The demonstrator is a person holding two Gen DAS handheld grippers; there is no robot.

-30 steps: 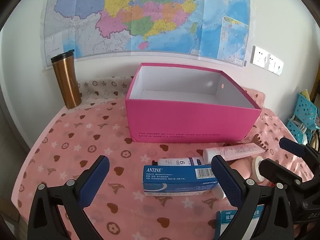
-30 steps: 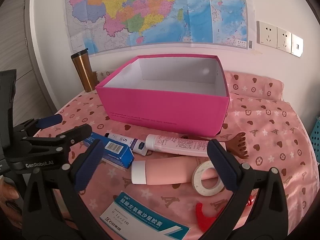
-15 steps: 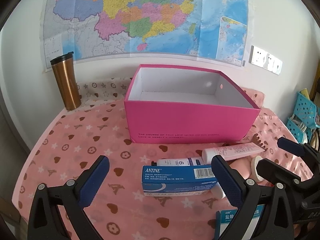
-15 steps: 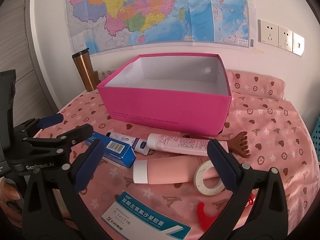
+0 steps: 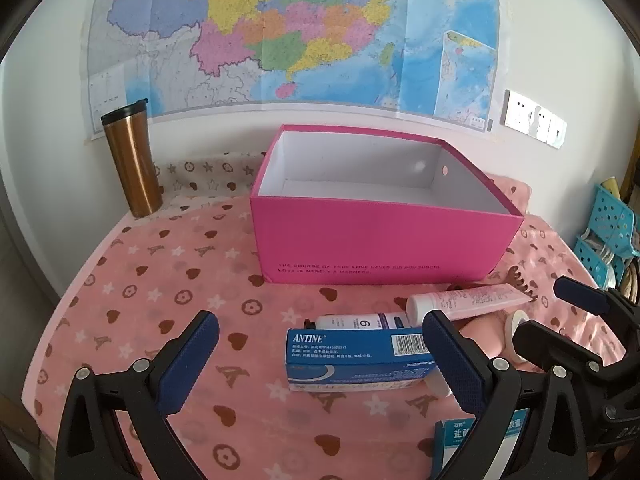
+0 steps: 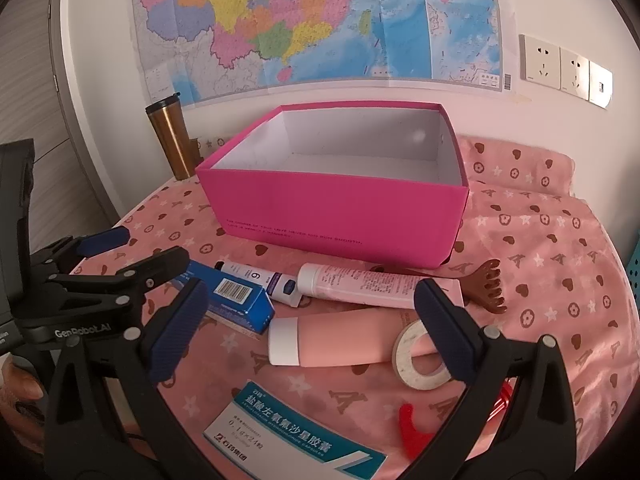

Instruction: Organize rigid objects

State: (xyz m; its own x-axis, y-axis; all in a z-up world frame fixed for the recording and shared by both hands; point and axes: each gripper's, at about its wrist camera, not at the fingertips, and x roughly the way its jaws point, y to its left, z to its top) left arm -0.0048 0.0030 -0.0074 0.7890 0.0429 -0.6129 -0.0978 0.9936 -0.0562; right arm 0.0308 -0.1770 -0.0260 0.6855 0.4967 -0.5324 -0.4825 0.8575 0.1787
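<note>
While both tools hang wide open and empty, the left tool (image 5: 320,354) should close across the narrow sides of the blue carton (image 5: 356,356), lying before the pink box (image 5: 384,248)

Each camera sits low behind its hand-held gripper, looking forward over the tabletop (image 5: 132,288) toward the wall. Both views share the pink box (image 5: 380,248) (image 6: 340,208) ahead.

Box (image 5: 384,246) magenta outside, white inside. Cloth (image 5: 160,280) pink with brown hearts, white stars. Tumbler (image 5: 132,164) copper, black lid. Carton (image 5: 352,356) blue.
</note>
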